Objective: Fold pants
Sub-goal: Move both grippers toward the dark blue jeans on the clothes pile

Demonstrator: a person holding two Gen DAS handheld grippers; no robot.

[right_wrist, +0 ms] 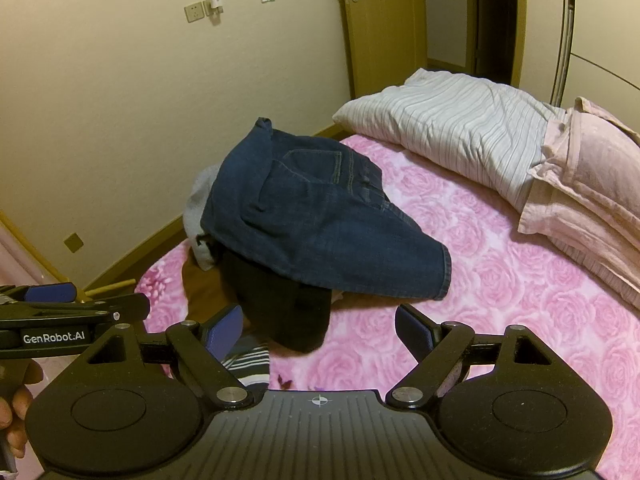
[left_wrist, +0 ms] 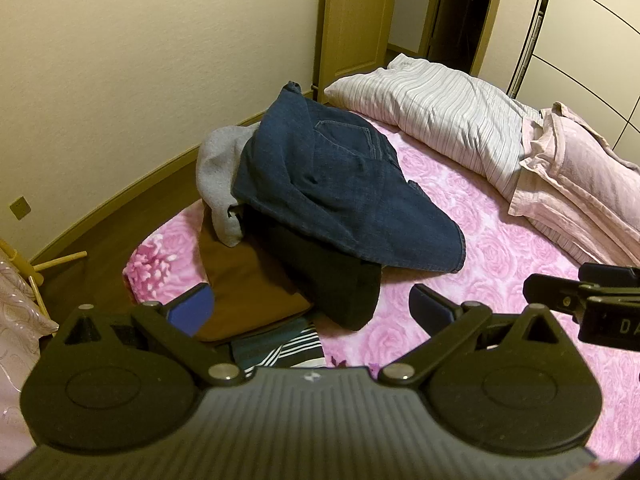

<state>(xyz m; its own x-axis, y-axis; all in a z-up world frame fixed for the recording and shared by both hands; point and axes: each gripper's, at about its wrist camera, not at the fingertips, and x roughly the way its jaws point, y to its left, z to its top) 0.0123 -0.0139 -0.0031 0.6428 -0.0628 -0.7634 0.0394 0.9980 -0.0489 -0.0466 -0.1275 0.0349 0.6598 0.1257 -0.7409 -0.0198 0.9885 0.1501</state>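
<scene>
Pile of clothes on pink rose-print blanket (left_wrist: 492,248), no container proper.

Left of the left gripper (left_wrist: 312,308): pink curtain at frame edge, wooden stand on the floor. Ahead of its left finger: brown garment (left_wrist: 248,284), grey garment (left_wrist: 218,168) hanging over the far edge of the pile. Between and beyond the fingers: black garment (left_wrist: 332,284), blue jeans (left_wrist: 340,184) draped on top of the stack, back pocket facing up, one leg end lying toward the right. Striped garment (left_wrist: 288,346) just under the gripper. Far right, well beyond: striped pillow (left_wrist: 440,108), pink pillow (left_wrist: 580,184).

Left gripper tilted downward at the pile, jaws spread wide, nothing between the pads. Right gripper (right_wrist: 320,332) beside it, likewise tilted down, jaws spread, empty, black garment's edge just ahead. A hand (right_wrist: 18,412) at lower left of the right wrist view, gripping the left tool's handle.
</scene>
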